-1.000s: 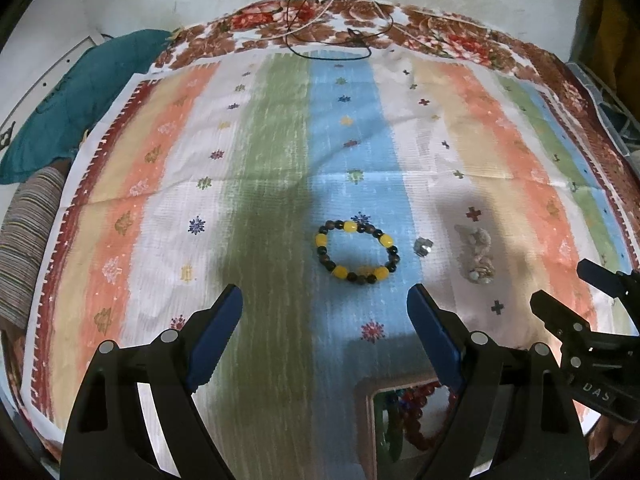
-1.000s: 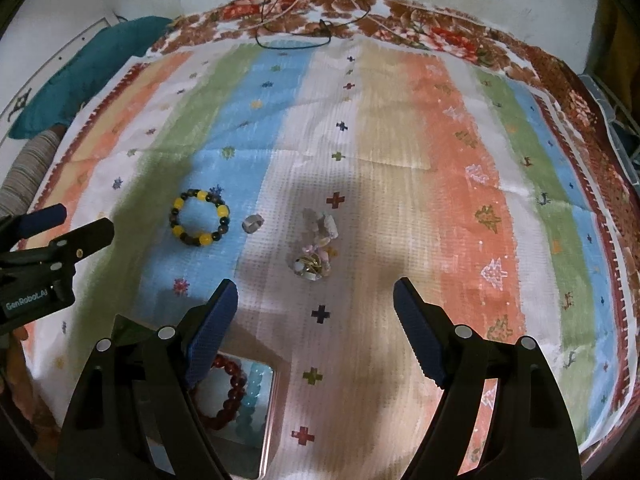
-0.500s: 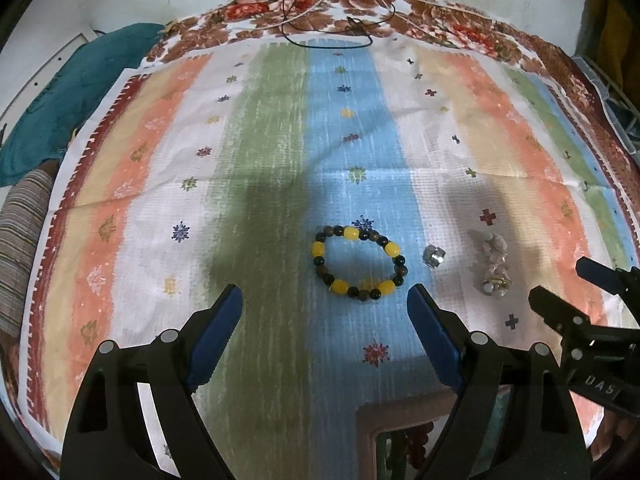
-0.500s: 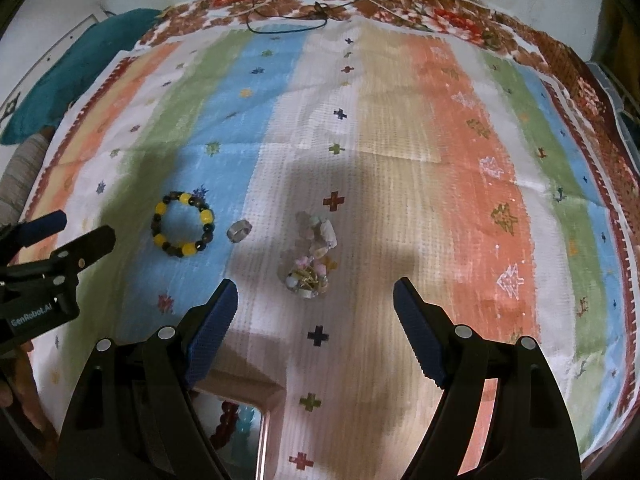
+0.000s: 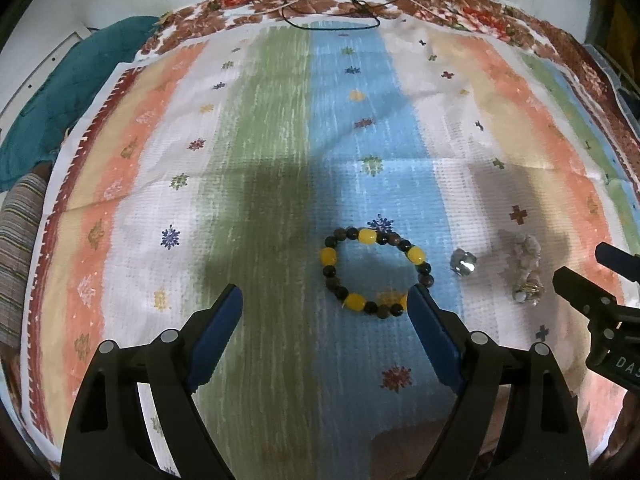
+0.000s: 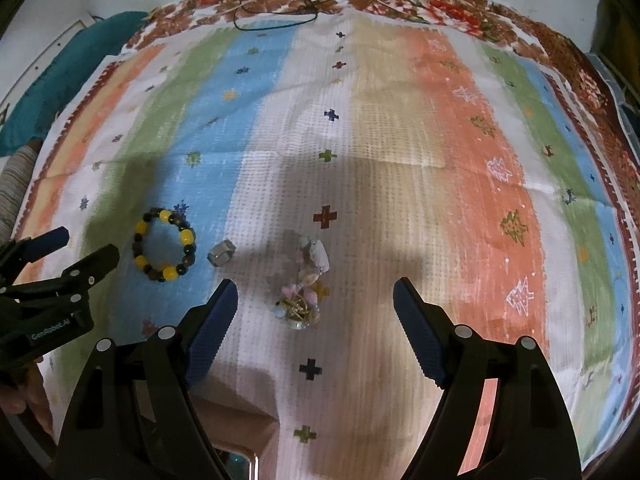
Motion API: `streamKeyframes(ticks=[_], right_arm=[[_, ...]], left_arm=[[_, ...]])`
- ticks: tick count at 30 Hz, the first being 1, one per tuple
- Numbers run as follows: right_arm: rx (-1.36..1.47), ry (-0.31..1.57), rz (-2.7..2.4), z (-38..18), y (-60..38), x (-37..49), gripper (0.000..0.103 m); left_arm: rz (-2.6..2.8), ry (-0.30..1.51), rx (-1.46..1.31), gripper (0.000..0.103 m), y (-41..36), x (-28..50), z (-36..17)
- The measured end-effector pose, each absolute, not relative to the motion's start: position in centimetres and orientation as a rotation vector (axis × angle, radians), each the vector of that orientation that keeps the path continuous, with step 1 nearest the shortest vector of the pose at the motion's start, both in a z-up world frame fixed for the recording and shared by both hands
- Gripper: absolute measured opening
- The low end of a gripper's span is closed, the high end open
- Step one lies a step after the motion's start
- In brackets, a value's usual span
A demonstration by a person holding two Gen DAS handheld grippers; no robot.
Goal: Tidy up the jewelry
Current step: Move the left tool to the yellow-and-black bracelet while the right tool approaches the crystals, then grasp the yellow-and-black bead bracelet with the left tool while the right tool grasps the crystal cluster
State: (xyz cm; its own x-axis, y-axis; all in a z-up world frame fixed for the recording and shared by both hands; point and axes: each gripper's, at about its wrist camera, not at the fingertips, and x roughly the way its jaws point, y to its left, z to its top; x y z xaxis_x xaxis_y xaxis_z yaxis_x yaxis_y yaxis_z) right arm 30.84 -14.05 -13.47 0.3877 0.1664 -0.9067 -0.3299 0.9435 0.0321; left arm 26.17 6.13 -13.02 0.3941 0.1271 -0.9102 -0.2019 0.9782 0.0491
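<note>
A bracelet of yellow and dark beads [image 5: 376, 272] [image 6: 165, 245] lies flat on the blue stripe of the cloth. To its right sit a small silver ring [image 5: 463, 263] [image 6: 221, 253] and a pale heap of shell and charm jewelry [image 5: 525, 270] [image 6: 305, 283]. My left gripper [image 5: 325, 303] hangs open just short of the bracelet, its right finger beside the bracelet's near edge. My right gripper [image 6: 314, 299] stands open around the near end of the pale heap, touching nothing.
A striped cloth [image 5: 280, 140] covers the surface, with a floral border and black cord [image 5: 332, 20] at the far edge. A teal cushion [image 5: 60, 92] lies at far left. A box edge [image 6: 236, 436] shows at the bottom, under my right gripper's left finger.
Both grippers have come down and forward over the cloth. The jewelry now sits closer to the fingertips, and the box with beads has slid nearly out of view below.
</note>
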Motion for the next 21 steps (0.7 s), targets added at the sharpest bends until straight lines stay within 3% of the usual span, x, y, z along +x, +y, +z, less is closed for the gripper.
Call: streamKeyframes(ticks=[18,21], right_arm=[[-0.224,1.159,0.312,-15.8,-12.6,32.9,0.08],[-0.225,1.173,0.318,-16.2,-12.4,33.2,0.068]], left_arm=[[0.213,1.205,-0.088,0.082,7.6,28.1,-15.7],[0.212,1.214,-0.1,0.08,7.8,28.3,-16.1]])
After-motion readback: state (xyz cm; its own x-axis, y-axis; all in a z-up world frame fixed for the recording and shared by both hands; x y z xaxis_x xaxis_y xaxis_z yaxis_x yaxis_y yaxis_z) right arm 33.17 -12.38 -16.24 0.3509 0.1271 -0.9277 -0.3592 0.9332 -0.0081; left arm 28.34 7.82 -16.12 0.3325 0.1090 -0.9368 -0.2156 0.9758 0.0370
